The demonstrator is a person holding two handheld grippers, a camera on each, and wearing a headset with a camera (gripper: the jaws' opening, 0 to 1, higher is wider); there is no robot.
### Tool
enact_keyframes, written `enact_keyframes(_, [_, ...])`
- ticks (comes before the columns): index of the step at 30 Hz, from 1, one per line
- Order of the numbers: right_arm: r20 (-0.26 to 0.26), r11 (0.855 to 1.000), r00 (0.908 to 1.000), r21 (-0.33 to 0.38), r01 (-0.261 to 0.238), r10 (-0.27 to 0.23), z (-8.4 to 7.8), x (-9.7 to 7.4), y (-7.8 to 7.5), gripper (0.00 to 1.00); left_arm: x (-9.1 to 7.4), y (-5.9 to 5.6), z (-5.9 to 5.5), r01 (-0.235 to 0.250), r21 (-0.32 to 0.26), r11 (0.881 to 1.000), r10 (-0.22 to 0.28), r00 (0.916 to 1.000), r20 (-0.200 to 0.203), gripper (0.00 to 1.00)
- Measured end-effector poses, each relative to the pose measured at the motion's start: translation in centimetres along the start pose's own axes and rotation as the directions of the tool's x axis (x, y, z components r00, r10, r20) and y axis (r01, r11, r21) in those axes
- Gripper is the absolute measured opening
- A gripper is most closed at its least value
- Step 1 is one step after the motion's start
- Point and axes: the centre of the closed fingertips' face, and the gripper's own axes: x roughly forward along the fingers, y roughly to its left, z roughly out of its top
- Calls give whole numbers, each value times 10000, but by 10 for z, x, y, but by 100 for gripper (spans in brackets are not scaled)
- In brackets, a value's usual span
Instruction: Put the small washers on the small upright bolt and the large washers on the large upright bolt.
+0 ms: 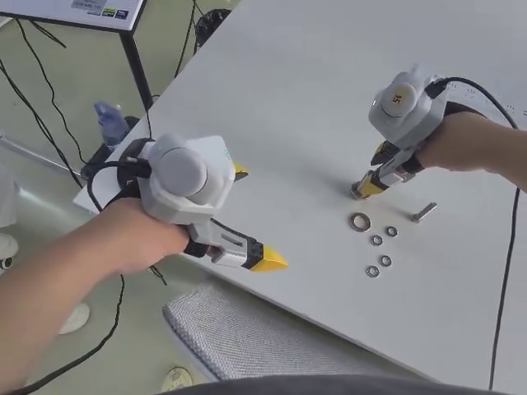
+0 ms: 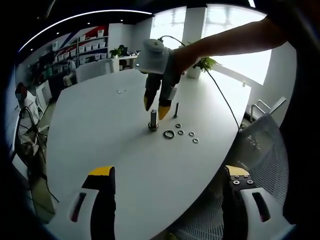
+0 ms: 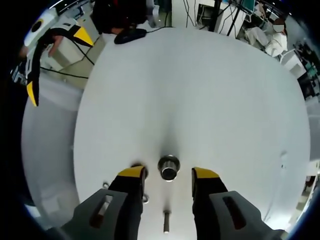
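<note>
In the head view the right claw [image 3: 169,173] covers most of the large grey metal bolt [image 2: 153,120], so little more than its foot shows beneath the yellow tips. The right gripper view looks down on the bolt's round end. One or two washers there are half hidden behind the left-hand jaw, too small to sort by size. No thread can be made out on either bolt.

The large grey metal bolt stands upright on the white tabletop [image 1: 313,99], long axis vertical. The right claw is released: its jaws stand apart with the bolt between them and a gap on each side. From the left gripper view the tips hang just above the bolt's top.

The small thin metal bolt [image 1: 425,212] lies flat on its side just beyond, long axis along the tabletop, pointing roughly toward the large bolt.

The large steel ring washer [image 1: 360,221] lies flat near the large bolt's foot. The four small steel washers [image 1: 376,240] are scattered just beside it, all flat and apart from one another.

The left claw [image 2: 170,171] is released, jaws wide and holding nothing, over the tabletop's near edge, well apart from the parts.
</note>
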Motion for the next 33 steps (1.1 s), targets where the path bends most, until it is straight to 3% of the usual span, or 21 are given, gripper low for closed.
enact_keyframes(12, [495,9996,9984,-89,273,-269,8,-18,5,38,-8,-5,-2,-87,14,10000,87,9999,-55,88])
enact_keyframes(33, [394,9996,9990,-188,209,-201,-2,-33,39,37,-10,-10,0,-100,96,9999,101,9999,-34,88])
